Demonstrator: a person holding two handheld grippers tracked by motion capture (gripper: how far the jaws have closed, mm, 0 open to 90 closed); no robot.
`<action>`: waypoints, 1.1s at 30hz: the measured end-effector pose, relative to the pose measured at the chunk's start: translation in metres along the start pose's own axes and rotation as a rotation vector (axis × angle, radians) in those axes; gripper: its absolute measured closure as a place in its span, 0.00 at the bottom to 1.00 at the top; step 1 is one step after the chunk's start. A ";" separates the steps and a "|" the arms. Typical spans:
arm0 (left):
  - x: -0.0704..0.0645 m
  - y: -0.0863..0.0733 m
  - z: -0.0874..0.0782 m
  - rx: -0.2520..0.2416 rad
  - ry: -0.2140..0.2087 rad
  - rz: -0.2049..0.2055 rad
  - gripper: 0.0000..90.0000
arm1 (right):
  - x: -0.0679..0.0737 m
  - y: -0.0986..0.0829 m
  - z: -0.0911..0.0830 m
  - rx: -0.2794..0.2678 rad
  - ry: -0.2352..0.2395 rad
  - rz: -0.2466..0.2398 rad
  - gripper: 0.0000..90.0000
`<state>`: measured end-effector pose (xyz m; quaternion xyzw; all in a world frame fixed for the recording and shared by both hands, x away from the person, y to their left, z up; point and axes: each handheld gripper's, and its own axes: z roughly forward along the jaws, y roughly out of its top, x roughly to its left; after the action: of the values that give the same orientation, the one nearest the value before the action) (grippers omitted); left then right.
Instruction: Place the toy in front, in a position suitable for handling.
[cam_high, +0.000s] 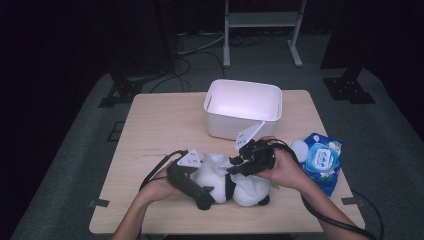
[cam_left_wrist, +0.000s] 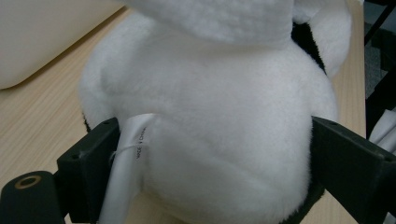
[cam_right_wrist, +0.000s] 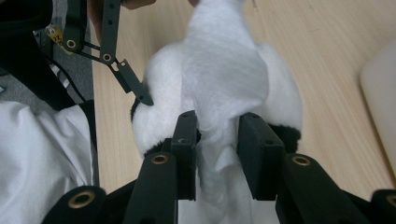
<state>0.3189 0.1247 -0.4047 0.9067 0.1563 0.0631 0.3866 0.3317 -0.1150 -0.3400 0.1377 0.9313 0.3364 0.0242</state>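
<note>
Left gripper (cam_left_wrist: 205, 154) | we clamp plush toy (cam_high: 240, 185) body, steadying it on surface (cam_high: 160, 130) | right gripper (cam_right_wrist: 217, 140) pinches white cloth (cam_right_wrist: 219, 93), wiping the toy.

A white plush toy (cam_high: 235, 182) with black patches lies on the pale wood-grain surface (cam_high: 160, 130), draped with a white cloth (cam_right_wrist: 219, 84). Black tongs (cam_high: 200, 192) and black tongs (cam_high: 245, 162) flank it. Behind stands a white plastic bin (cam_high: 243, 107); alongside, a blue-and-white wet-wipes pack (cam_high: 322, 160).
</note>
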 end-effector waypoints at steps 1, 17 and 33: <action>0.000 0.000 0.000 0.000 0.000 0.001 0.09 | 0.001 0.001 0.003 0.004 0.006 -0.003 0.76; 0.000 -0.001 0.000 -0.003 -0.001 0.002 0.09 | 0.010 0.023 0.031 0.020 -0.030 -0.047 0.75; 0.000 -0.003 0.000 0.000 -0.010 0.001 0.10 | 0.006 0.031 0.042 0.038 -0.060 -0.053 0.96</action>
<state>0.3182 0.1262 -0.4069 0.9071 0.1537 0.0588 0.3875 0.3388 -0.0644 -0.3528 0.1235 0.9396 0.3138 0.0584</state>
